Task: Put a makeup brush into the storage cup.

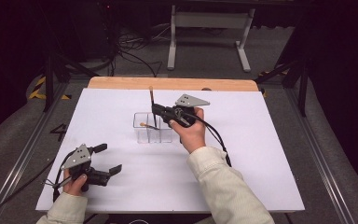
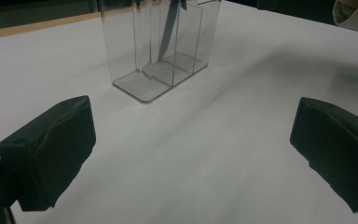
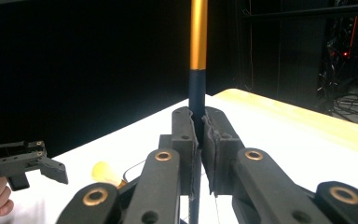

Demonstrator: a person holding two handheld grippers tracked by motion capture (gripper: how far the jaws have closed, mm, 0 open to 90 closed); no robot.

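The lower end of the slim dark-handled brush with an orange band [image 3: 198, 42] is hard to follow: in the right gripper view it runs down between the pads and out of the bottom edge, and its top is cut off by the upper edge, so neither tip can be made out there. In the high view the brush [image 1: 152, 100] stands nearly upright, its lower part going down into the clear plastic organiser with several compartments [image 1: 142, 133]; which compartment it enters cannot be told. The right tongs [image 1: 155, 111] are closed tight on the dark part of the handle, hovering just above the organiser's rim. A second stick with a pale yellow rounded end [image 1: 143, 124] lies slanted in the organiser's left part, and the right gripper view shows that end [image 3: 103, 171] blurred and partly covered by the jaw links. In the left gripper view the organiser [image 2: 135, 51] has its top cut off, with a dark shaft showing dimly through its walls. The left tongs [image 1: 106, 158] rest low near the front left corner of the white surface [image 1: 261, 158], well apart from the organiser, spread wide with nothing between them. Beyond the surface lie a wooden board edge [image 1: 121, 83], tangled black cables [image 1: 130, 51] and a white metal frame [image 1: 205, 28] on the dim floor.
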